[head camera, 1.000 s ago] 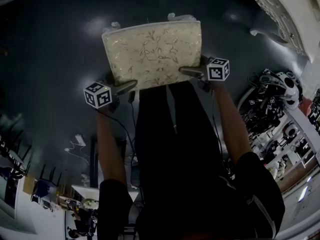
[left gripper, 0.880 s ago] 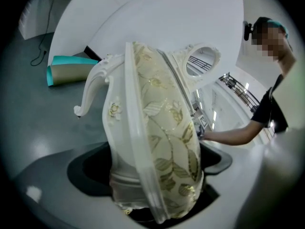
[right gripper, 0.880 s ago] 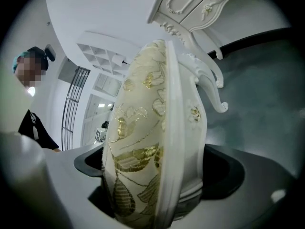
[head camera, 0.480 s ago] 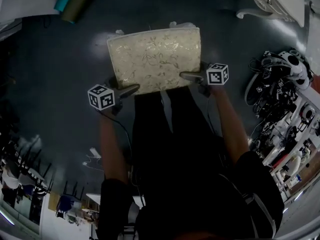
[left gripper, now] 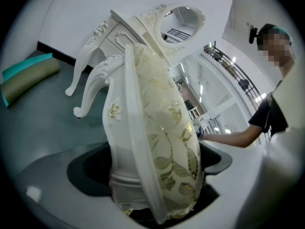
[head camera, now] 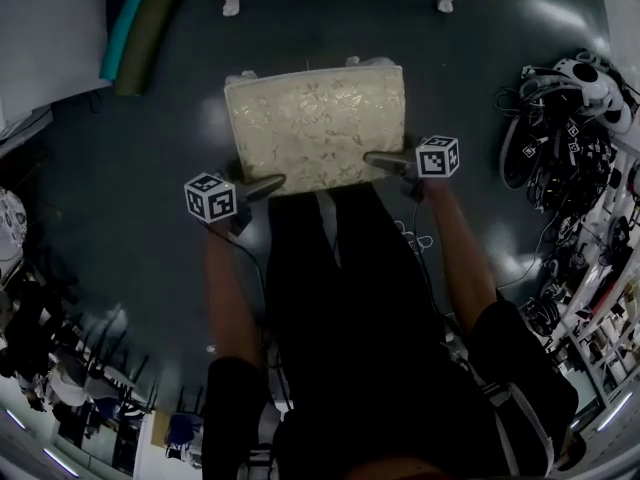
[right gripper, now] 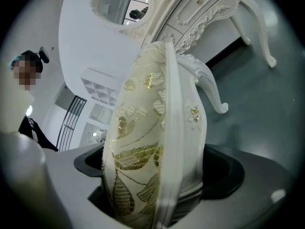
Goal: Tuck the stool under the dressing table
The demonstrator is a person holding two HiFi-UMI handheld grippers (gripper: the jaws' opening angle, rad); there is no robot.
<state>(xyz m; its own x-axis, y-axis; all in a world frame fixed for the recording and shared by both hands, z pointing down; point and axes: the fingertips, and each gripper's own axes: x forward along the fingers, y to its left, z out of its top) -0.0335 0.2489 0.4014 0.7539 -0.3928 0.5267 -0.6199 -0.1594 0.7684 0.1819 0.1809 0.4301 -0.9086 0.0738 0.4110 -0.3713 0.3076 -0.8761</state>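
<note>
- The dark floor (head camera: 120, 198) is filling the head view and carrying everything in it.
- The white dressing table (left gripper: 119, 37) is standing at the far edge of the floor. Only its curled feet are showing at the top of the head view, while its drawers and oval mirror (right gripper: 119, 1) are showing in both tongs' views.
- The stool (head camera: 316, 126) is sitting in front of the person with its cream, gold-leafed cushion facing up. It is short of the dressing table, with a stretch of bare floor between them. Whether its feet are touching the floor cannot be told.
- A tangle of cables and gear (head camera: 560, 118) is lying along the right edge of the floor, well apart from the stool.
- A teal and olive rolled mat (head camera: 140, 33) is lying near the far left corner of the floor.
- The left tongs (head camera: 268, 183) are clamping the near left corner of the stool, cushion and white frame filling the gap between the jaws.
- The right tongs (head camera: 385, 161) are clamping the stool's right edge near its near corner in the same way.
</note>
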